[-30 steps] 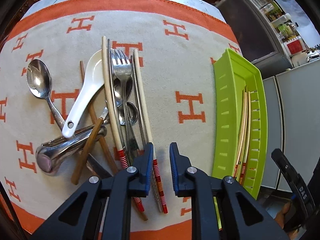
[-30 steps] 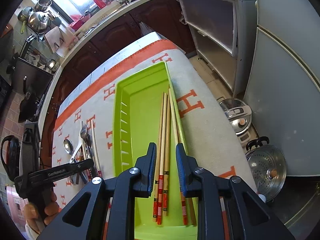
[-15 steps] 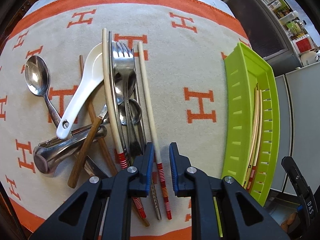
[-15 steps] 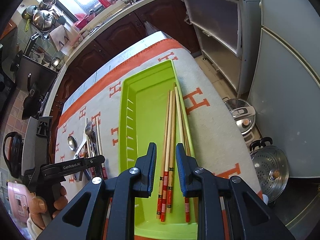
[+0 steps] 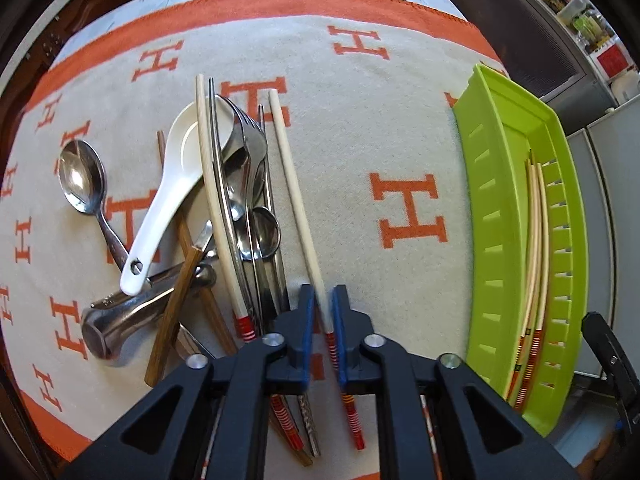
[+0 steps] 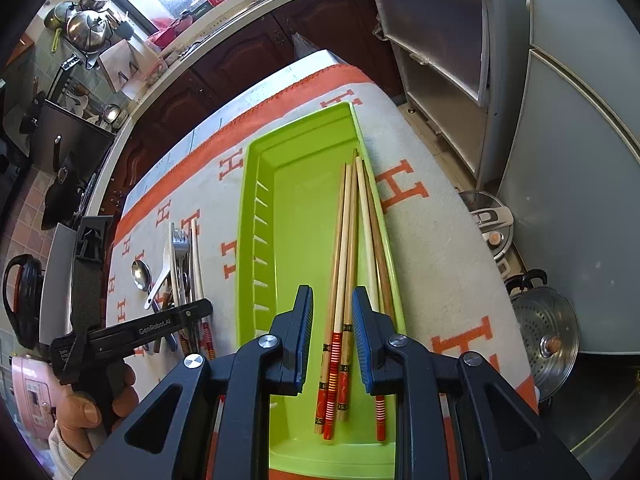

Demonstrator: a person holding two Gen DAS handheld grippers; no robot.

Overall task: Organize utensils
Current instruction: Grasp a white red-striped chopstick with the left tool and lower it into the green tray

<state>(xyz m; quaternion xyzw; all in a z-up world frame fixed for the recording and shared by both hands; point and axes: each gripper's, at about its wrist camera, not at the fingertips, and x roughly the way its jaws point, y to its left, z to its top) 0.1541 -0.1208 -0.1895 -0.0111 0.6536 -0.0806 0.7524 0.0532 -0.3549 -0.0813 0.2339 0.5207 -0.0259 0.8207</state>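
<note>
Presently the left gripper (image 5: pixel 323 300) sits low over the cloth (image 5: pixel 360 128), its blue jaws narrowed around the lower shaft of a cream chopstick (image 5: pixel 294 196) with a red-striped end. Whether the pads actually press the shaft cannot be told; only a thin gap shows on each side. This chopstick lies just right of the utensil pile (image 5: pixel 224 216), which lies well to the left of the green tray (image 5: pixel 486 200). In the pile: a white ceramic spoon (image 5: pixel 172 184), a steel spoon (image 5: pixel 82 178) at its left edge, a fork (image 5: pixel 248 148), a second cream chopstick (image 5: pixel 212 192), brown wooden sticks (image 5: pixel 176 300) and a heavy steel handle (image 5: pixel 120 324).

The right gripper (image 6: pixel 333 312) hangs above the near end of the green tray (image 6: pixel 296 184), jaws parted and holding nothing. Five chopsticks (image 6: pixel 346 256) lie lengthwise along the tray's right side, touching one another, patterned ends nearest the gripper. The tray's left half is bare plastic. The tray rests on the cloth (image 6: pixel 424 240), near its right-hand edge.
</note>
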